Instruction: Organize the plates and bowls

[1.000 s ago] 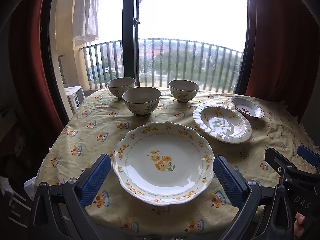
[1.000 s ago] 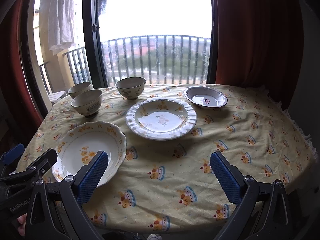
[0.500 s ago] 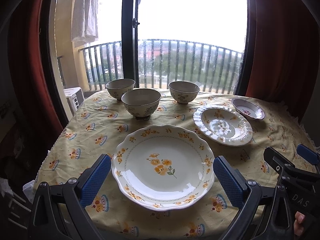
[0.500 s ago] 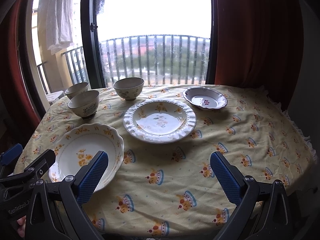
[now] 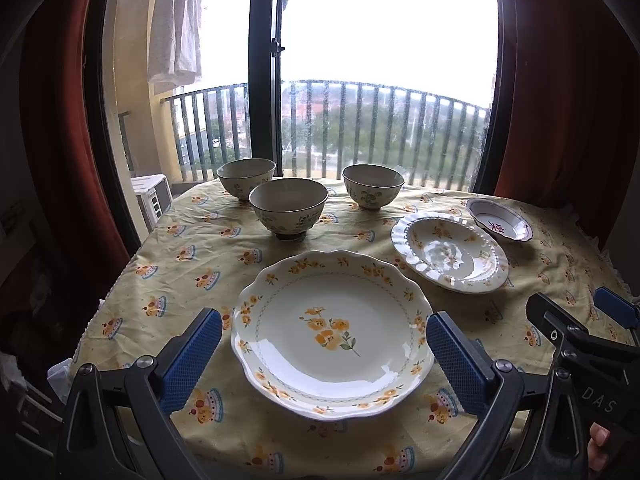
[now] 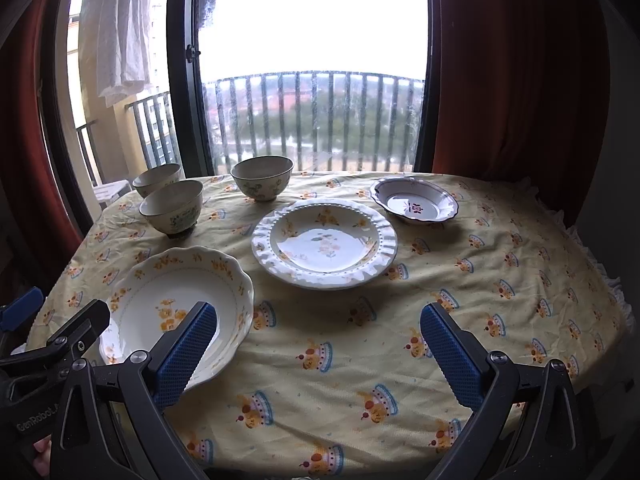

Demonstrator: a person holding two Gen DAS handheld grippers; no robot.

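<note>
Nothing is stacked yet; this reads as the opening approach. Both tools, the left tool and the right tool, hang spread and empty above the table's near edge. The scalloped plate lies there, straddled by the left tool, which probably must descend onto its rim.

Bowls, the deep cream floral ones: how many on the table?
3, all at the table's far side near the window: far-left bowl, bowl in front of it, right bowl. None look hidden.

Three bowls behind large plate; two plates to right.
</note>
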